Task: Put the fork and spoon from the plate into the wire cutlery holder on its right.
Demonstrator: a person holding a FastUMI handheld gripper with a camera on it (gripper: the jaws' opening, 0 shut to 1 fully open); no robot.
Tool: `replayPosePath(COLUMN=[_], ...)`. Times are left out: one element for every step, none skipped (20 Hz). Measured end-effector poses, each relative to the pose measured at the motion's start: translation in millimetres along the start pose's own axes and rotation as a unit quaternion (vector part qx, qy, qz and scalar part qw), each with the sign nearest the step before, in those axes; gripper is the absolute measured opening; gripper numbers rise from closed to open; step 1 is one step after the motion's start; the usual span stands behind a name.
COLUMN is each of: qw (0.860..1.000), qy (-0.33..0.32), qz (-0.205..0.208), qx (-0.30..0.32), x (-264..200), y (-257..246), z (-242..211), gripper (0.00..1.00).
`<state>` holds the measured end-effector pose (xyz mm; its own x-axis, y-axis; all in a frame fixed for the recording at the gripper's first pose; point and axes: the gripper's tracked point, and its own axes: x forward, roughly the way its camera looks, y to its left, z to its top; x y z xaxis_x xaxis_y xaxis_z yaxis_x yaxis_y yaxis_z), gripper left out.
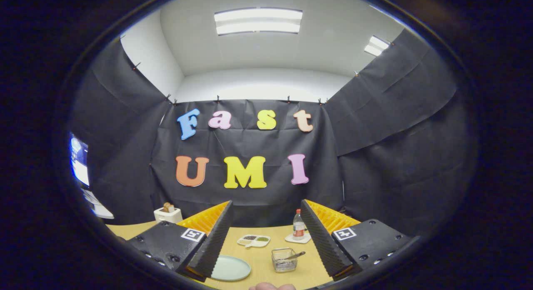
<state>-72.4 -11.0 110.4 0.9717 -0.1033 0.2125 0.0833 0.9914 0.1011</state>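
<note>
My gripper (265, 236) is open, held above the wooden table with nothing between its two black ribbed fingers (214, 240). Below and between the fingers lies a pale green plate (230, 268), partly hidden by the left finger; its visible part looks bare. Just right of the plate stands the square wire cutlery holder (284, 259). A metal utensil (295, 255) rests in it, its handle poking over the right rim. I cannot tell whether it is the fork or the spoon.
Beyond the holder lie a small white divided dish (253, 240) with dark and green contents and a bottle with a red cap (298, 226) on a white coaster. A white toaster (167, 214) stands far left. A fingertip (271, 286) shows at the near edge.
</note>
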Motion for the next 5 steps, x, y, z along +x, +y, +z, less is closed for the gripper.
replayPosePath(qw=[1.000,1.000,1.000,1.000,1.000], qy=[0.002,0.004,0.006,0.008,0.010], qz=[0.001,0.001,0.002,0.003,0.002], qx=[0.000,-0.004,-0.007,-0.009,-0.011], x=[1.9,2.5,2.5,2.7,3.7], y=[1.4,1.6,1.3,1.5,1.9], z=[-3.7,-5.7,-7.9,-9.3,-10.1], gripper=[0.95,0.95,0.95,0.95,0.95])
